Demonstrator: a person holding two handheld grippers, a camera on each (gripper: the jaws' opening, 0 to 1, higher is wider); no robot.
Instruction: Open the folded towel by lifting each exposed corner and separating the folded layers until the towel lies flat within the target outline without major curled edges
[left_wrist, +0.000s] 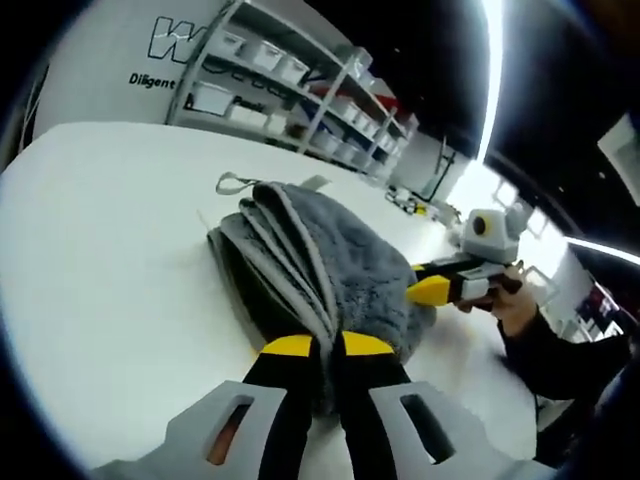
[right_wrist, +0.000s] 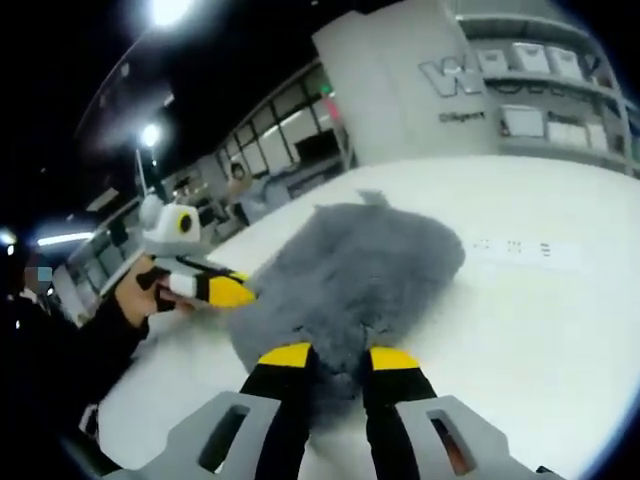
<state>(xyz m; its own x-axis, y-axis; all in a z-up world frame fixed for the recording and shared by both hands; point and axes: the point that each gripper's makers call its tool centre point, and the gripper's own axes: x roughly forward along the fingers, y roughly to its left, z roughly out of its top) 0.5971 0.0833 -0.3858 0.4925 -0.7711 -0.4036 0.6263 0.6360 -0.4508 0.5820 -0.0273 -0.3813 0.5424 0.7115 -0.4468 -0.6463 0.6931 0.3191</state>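
A folded grey plush towel (left_wrist: 330, 260) lies bunched on the white table (left_wrist: 100, 250), its stacked layer edges facing the left gripper view. My left gripper (left_wrist: 328, 345) is shut on those layer edges at the towel's near end. My right gripper (left_wrist: 425, 280) comes in from the right and meets the towel's side. In the right gripper view the towel (right_wrist: 360, 265) runs away from me, and my right gripper (right_wrist: 338, 357) has plush fabric pinched between its yellow-tipped jaws. The left gripper (right_wrist: 225, 288) reaches the towel from the left.
A hanging loop (left_wrist: 232, 183) sticks out at the towel's far end. Faint marks (right_wrist: 515, 246) sit on the table beside the towel. Shelves with white bins (left_wrist: 300, 90) stand beyond the table's far edge. A hand and dark sleeve (left_wrist: 520, 310) hold the right gripper.
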